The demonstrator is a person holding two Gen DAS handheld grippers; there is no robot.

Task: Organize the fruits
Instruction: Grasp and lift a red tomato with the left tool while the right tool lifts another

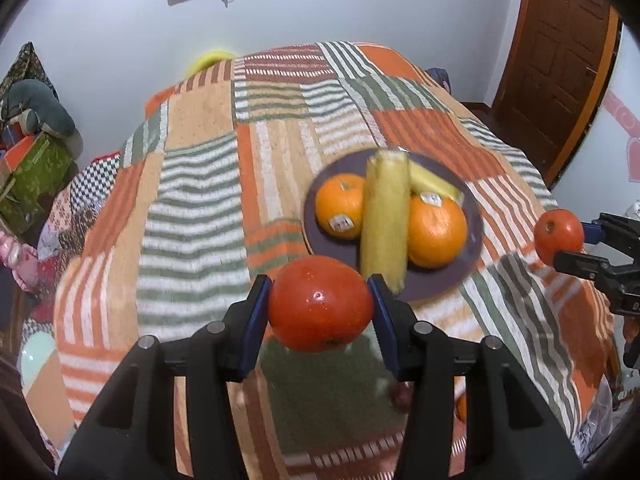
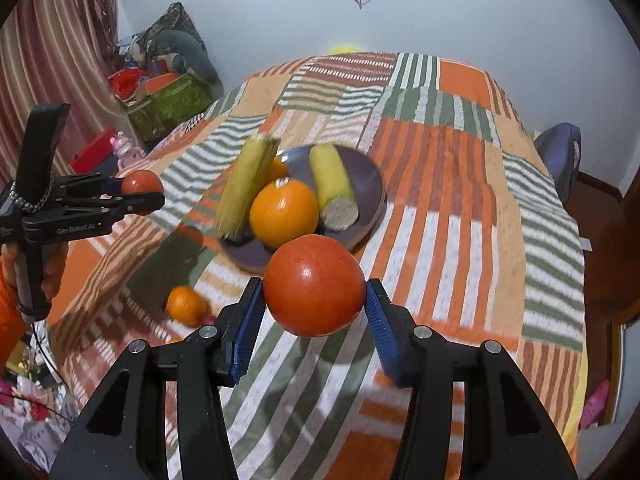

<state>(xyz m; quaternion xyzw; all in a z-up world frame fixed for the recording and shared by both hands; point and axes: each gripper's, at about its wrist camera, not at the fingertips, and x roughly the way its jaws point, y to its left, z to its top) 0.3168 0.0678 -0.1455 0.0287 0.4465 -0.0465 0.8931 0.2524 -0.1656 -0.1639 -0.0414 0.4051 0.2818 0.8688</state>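
Each claw grips a tomato above the table: left claw on one tomato, right claw on another. Ahead lies the plate, crowded. A tomato set there could roll off. The corn points lengthwise away from the left claw.

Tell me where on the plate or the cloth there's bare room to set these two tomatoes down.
The plate is crowded: two oranges and two corn cobs fill its middle, leaving bare rim on the near and right sides. The cloth left of the plate is open. Near the table's front edge sits a small orange, so less room there.
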